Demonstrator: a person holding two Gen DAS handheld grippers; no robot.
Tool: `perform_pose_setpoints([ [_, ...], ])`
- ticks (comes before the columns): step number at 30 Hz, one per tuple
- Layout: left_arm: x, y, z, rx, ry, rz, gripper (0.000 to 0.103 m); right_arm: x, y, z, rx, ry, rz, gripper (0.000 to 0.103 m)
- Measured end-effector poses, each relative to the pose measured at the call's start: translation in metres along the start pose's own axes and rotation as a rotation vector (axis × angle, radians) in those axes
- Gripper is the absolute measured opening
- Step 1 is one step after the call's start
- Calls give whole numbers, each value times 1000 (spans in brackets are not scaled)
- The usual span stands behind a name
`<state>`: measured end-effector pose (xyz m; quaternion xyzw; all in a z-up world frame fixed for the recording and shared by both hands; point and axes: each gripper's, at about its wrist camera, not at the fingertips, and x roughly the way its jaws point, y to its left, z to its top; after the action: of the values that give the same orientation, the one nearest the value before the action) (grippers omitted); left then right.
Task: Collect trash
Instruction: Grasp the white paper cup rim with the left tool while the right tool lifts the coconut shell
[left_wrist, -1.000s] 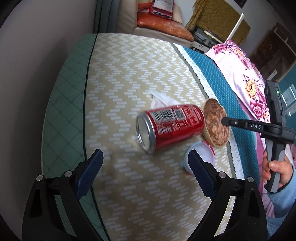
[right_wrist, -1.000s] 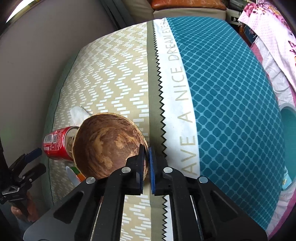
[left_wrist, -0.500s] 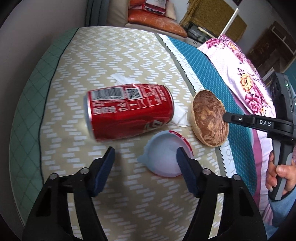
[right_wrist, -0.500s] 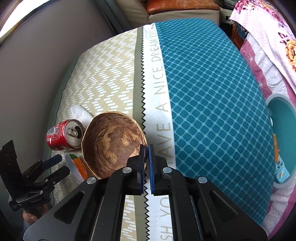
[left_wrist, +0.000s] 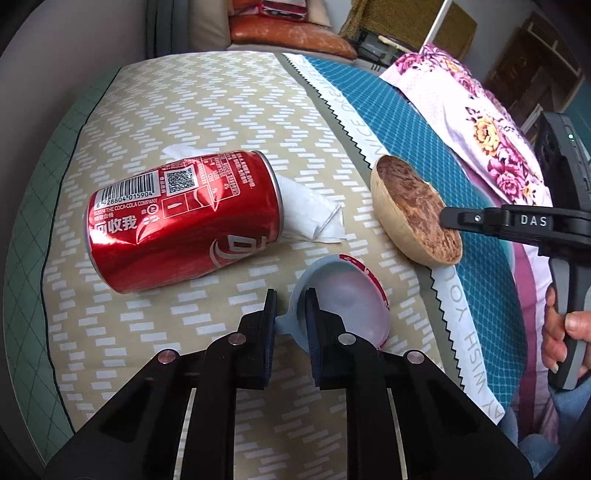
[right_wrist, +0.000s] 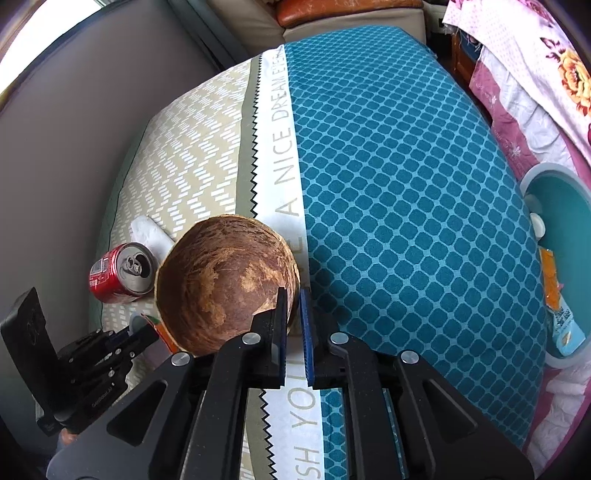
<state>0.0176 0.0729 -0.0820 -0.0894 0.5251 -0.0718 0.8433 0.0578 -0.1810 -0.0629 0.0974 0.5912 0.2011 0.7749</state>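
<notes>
Closing on the plastic cup's (left_wrist: 347, 302) rim, L gripper (left_wrist: 290, 308) is pinched on it, can (left_wrist: 181, 221) lying sideways just beyond-left. R gripper (right_wrist: 293, 314) is clamped on coconut shell (right_wrist: 225, 291) edge; bin (right_wrist: 554, 266) far right.

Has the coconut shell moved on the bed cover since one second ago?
Yes. In the right wrist view, the coconut shell now overlaps the white lettered stripe; earlier it sat left of the zigzag edge. The right gripper holds its rim.
</notes>
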Motion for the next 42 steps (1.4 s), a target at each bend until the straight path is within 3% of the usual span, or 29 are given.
perform_pose_setpoints([
  [9,4,-12,7,3,12,21,16,14,0,1,1,-18,27,17],
  [11,4,-20,11,7,3,31,14,12,-1,0,6,-28,31,8],
  [13,3,-24,13,13,-4,37,13,5,-7,0,20,-47,41,6],
  [20,2,-43,23,48,-19,53,11,-33,-27,-2,42,-118,61,5],
  [22,4,-47,24,59,-13,53,11,-31,-28,-3,26,-90,72,5],
  [32,2,-28,20,15,-11,55,11,-25,-19,-4,27,-62,101,23],
  [40,-1,-22,18,3,-10,42,11,14,5,4,-36,-34,75,24],
  [42,-2,-22,18,6,-9,42,11,20,8,6,-55,-39,60,12],
])
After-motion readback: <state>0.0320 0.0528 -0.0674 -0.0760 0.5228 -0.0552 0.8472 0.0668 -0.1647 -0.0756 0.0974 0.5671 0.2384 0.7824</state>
